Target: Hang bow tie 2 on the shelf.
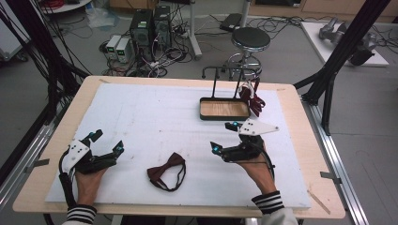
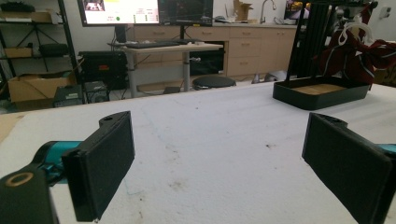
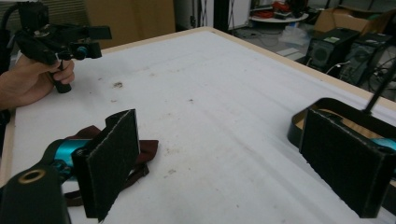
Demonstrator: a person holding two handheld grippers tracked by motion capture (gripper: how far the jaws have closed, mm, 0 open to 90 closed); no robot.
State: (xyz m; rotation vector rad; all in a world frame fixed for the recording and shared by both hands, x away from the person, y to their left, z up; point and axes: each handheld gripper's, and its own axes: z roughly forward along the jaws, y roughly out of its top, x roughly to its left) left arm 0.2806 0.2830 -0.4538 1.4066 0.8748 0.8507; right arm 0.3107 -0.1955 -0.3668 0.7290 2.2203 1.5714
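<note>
Lying flat: a dark maroon bow tie point(image 1: 165, 172) is resting on the white table cover point(image 1: 155, 117), near the front edge, between the two grippers
Bow tie look: pinched knot at its middle, two flared wings, a thin dark strap looping round beside it
Left gripper point(image 1: 104, 142): jaws standing wide apart, holding nothing, well left of the bow tie
Right gripper point(image 1: 224, 136): jaws spread, pinching nothing, right of the bow tie
Black tray point(image 1: 224, 116): sitting farther back, wooden floor showing
</note>
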